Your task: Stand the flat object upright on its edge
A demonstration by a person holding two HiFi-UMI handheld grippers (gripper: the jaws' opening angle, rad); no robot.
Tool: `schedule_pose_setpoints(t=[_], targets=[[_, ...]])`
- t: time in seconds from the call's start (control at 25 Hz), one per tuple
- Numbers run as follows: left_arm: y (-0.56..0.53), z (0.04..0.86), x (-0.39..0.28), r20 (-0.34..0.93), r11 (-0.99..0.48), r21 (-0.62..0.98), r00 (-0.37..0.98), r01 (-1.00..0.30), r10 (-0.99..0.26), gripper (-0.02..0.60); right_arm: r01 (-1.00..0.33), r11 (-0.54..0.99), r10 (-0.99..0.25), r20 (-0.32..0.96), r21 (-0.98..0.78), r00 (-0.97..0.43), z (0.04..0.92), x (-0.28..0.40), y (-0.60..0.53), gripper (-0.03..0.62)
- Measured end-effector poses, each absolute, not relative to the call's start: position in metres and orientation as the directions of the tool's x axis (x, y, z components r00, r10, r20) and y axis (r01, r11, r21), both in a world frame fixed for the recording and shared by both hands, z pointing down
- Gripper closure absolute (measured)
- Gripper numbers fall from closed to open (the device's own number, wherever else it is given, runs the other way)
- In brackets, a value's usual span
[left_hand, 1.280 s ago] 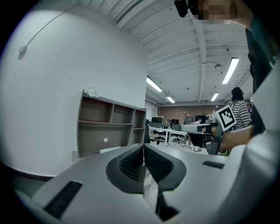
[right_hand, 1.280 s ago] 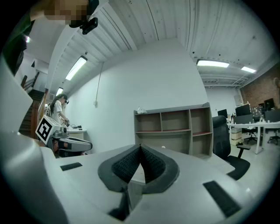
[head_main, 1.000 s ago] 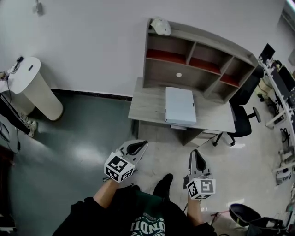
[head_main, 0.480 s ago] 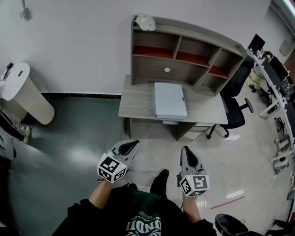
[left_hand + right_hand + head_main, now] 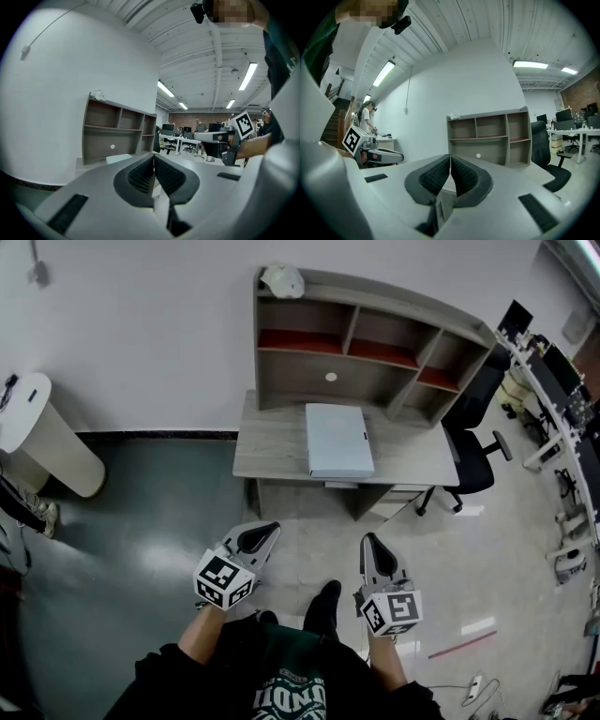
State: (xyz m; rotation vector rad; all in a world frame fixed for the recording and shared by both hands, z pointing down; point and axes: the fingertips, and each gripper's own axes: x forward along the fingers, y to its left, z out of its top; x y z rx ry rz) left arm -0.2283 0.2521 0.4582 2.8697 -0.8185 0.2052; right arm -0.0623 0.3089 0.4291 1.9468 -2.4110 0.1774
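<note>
flat object (image 5: 337, 440), pale and rectangular, lies flat on the table (image 5: 267, 451) in front of the shelf unit (image 5: 375, 352), its near edge at the table's front rim. well short of it, over the floor (image 5: 305, 554), the left hand-held gripper (image 5: 270, 526) is clenched with nothing between its jaws, and the right hand-held gripper (image 5: 367, 540) is likewise clenched and empty. a black office chair (image 5: 473, 460) stands at the table's right end.
</note>
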Motion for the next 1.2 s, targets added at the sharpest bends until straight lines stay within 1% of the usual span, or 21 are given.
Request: schedule_pose_setpoints(t=[0.48, 1.2], targets=[[0.242, 0.466, -0.211, 0.187, -0.851, 0.118, 0.853, -0.512, -0.487, 0.568, -0.979, 0.185, -0.975, 0.109, -0.083, -0.193, 0.436, -0.049, 0.302, 0.559], [0.174, 0.468, -0.141, 0.204, -0.85, 0.123, 0.851, -0.513, -0.484, 0.568, -0.977, 0.188, -0.974, 0.107, -0.103, -0.199, 0.437, 0.018, 0.235, 0.559]])
